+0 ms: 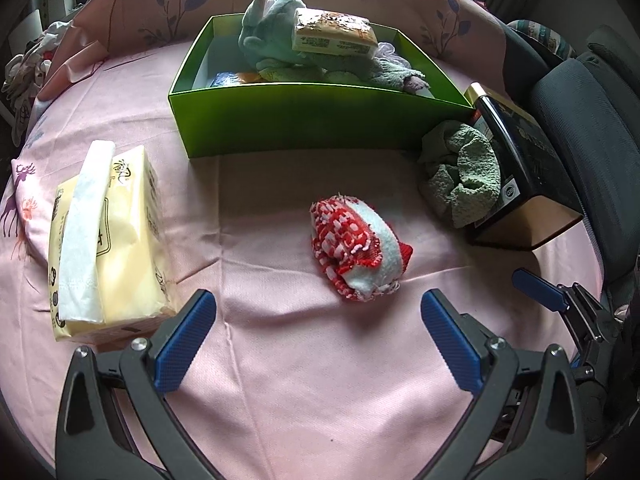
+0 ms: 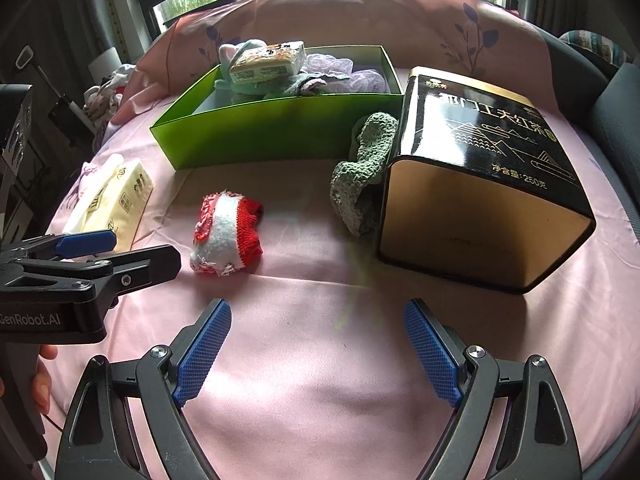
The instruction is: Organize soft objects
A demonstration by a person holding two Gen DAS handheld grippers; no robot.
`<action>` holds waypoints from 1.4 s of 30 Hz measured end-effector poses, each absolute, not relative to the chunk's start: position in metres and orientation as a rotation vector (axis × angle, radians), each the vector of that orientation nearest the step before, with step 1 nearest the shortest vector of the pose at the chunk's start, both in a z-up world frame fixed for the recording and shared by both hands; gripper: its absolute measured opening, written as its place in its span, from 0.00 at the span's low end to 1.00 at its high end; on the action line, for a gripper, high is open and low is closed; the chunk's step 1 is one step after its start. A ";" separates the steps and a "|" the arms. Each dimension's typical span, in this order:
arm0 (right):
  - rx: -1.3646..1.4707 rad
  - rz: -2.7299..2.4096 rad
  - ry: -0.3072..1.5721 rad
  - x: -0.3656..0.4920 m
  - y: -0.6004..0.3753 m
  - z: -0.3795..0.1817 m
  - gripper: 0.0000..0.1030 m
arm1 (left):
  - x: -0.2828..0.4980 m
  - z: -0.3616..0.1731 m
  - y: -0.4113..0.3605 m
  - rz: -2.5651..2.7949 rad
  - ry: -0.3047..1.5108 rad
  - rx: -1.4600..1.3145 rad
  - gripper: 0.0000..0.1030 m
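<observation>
A rolled red and white sock (image 1: 358, 246) lies on the pink bedsheet, also in the right wrist view (image 2: 226, 234). A crumpled green cloth (image 1: 462, 170) (image 2: 362, 174) leans against a black and gold tin (image 2: 480, 176). A green box (image 1: 316, 118) (image 2: 276, 124) holds a plush toy, cloths and a small tissue pack (image 1: 334, 32). A yellow tissue pack (image 1: 106, 240) (image 2: 110, 200) lies at the left. My left gripper (image 1: 318, 342) is open and empty, just short of the sock. My right gripper (image 2: 318, 350) is open and empty, nearer than the tin.
The tin (image 1: 520, 168) lies on its side right of the box. A pink pillow (image 2: 360, 12) stands behind the box. A dark chair (image 1: 580, 120) is at the right edge. Clothes (image 1: 28, 68) are heaped at the far left.
</observation>
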State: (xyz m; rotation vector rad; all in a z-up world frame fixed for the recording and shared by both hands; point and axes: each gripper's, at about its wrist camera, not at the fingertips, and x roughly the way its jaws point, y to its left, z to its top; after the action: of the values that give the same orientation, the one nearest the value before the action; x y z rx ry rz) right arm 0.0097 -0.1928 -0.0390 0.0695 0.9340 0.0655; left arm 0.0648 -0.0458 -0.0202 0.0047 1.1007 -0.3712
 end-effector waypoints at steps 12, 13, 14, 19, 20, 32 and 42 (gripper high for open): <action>0.088 0.195 0.934 0.033 -0.170 -0.055 0.86 | 0.090 -0.038 -0.065 -0.458 1.151 0.014 0.84; 0.094 0.209 0.934 0.035 -0.168 -0.056 0.86 | 0.093 -0.039 -0.065 -0.463 1.158 0.012 0.79; 0.099 0.214 0.938 0.038 -0.167 -0.057 0.86 | 0.095 -0.041 -0.066 -0.465 1.162 0.013 0.75; 0.125 0.264 0.950 0.049 -0.160 -0.060 0.76 | 0.105 -0.047 -0.069 -0.513 1.193 -0.020 0.65; 0.125 0.277 0.949 0.051 -0.158 -0.060 0.73 | 0.106 -0.048 -0.070 -0.525 1.199 -0.024 0.63; 0.077 0.355 0.942 0.071 -0.144 -0.064 0.44 | 0.112 -0.054 -0.069 -0.601 1.250 -0.063 0.45; 0.087 0.360 0.903 0.053 -0.148 -0.052 0.42 | 0.092 -0.035 -0.069 -0.616 1.205 -0.048 0.42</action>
State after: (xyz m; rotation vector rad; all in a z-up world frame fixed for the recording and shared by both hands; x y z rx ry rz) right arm 0.0530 -0.1479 -0.0523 0.0874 0.9026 0.3600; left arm 0.0916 -0.0688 -0.0354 -0.0477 1.2052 -0.6158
